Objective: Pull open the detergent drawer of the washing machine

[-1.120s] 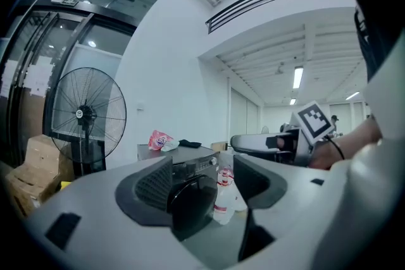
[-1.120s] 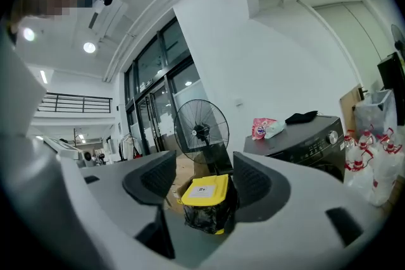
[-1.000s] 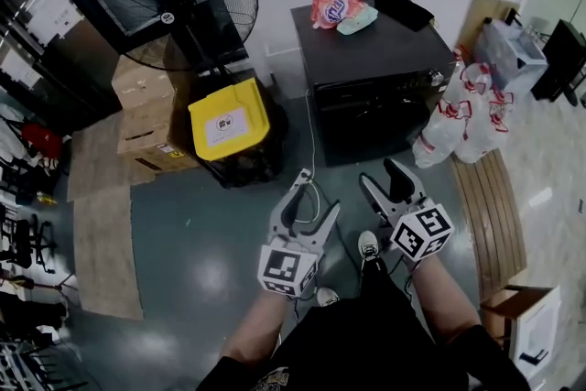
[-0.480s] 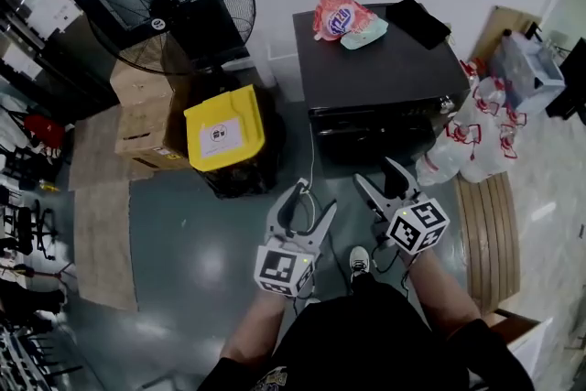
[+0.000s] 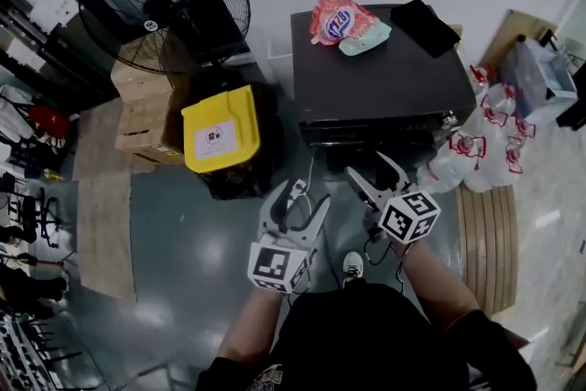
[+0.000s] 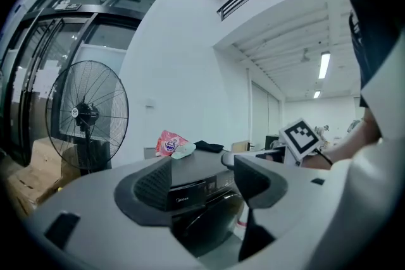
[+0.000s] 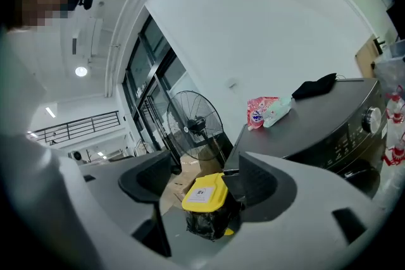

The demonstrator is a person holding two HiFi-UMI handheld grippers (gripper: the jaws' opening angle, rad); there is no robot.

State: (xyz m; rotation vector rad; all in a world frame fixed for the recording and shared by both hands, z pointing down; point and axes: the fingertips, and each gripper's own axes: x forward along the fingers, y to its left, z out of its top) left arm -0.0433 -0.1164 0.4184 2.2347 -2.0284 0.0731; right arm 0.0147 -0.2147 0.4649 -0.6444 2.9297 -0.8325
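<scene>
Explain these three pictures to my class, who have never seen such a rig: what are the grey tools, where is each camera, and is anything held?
There is no robot: a person holds a two-jaw gripper in each hand. The head view looks down from a camera on the person's head and shows the left gripper and the right gripper. The two gripper views come from cameras riding on them, looking along their jaws. Both are open and hold nothing; the right gripper's jaws have just been opening, with nothing gripped between them. Ahead stands a dark washing machine with a pink packet on top.
</scene>
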